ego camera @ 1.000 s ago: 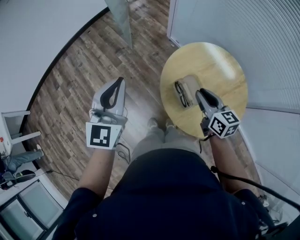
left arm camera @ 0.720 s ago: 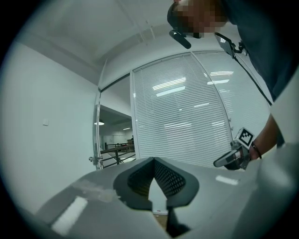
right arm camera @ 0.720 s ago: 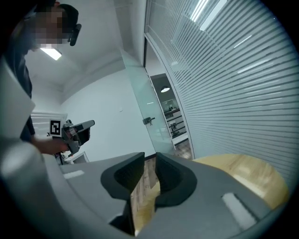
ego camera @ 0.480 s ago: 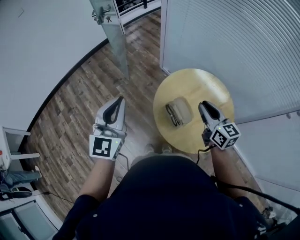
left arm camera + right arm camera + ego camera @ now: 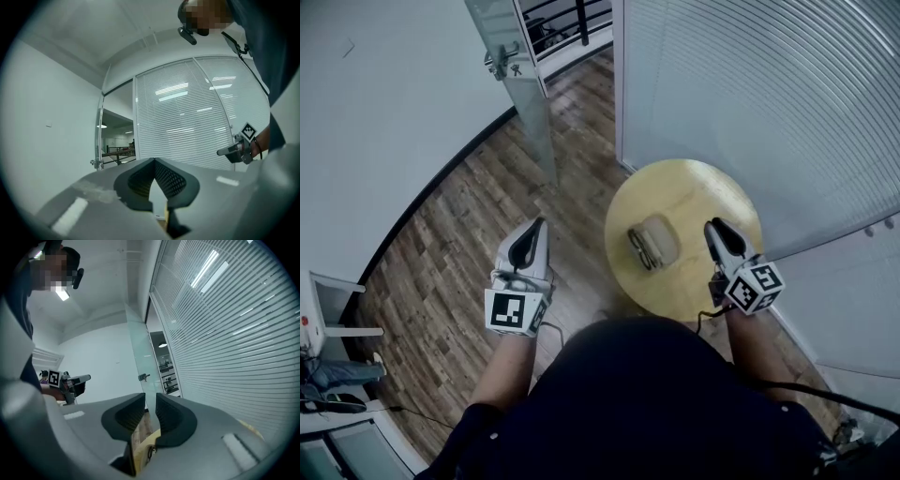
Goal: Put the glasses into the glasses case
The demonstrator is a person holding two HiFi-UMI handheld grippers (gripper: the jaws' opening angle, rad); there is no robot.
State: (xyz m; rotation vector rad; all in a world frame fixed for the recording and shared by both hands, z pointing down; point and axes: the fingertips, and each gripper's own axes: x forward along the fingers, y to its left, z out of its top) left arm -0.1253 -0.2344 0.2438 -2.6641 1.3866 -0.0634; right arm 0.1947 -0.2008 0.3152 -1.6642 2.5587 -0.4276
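In the head view a beige glasses case [image 5: 660,238] lies on the round wooden table [image 5: 712,192]. The dark-framed glasses [image 5: 638,249] rest along the case's left edge; I cannot tell whether they sit inside it. My right gripper [image 5: 713,226] hovers over the table just right of the case, its jaws drawn together to a thin slit with nothing between them. My left gripper [image 5: 536,225] hangs over the floor left of the table, shut and empty. Both gripper views point at walls and ceiling, not at the table top.
A glass door [image 5: 523,84] with a metal handle stands ahead on the left. A wall of white blinds [image 5: 750,84] runs behind the table. Dark wood flooring [image 5: 450,225] lies to the left, with a chair and clutter [image 5: 323,328] at the far left.
The view has pulled up and back, so the table and case look smaller and lower in frame. Both grippers stay closed and keep their places beside the case.
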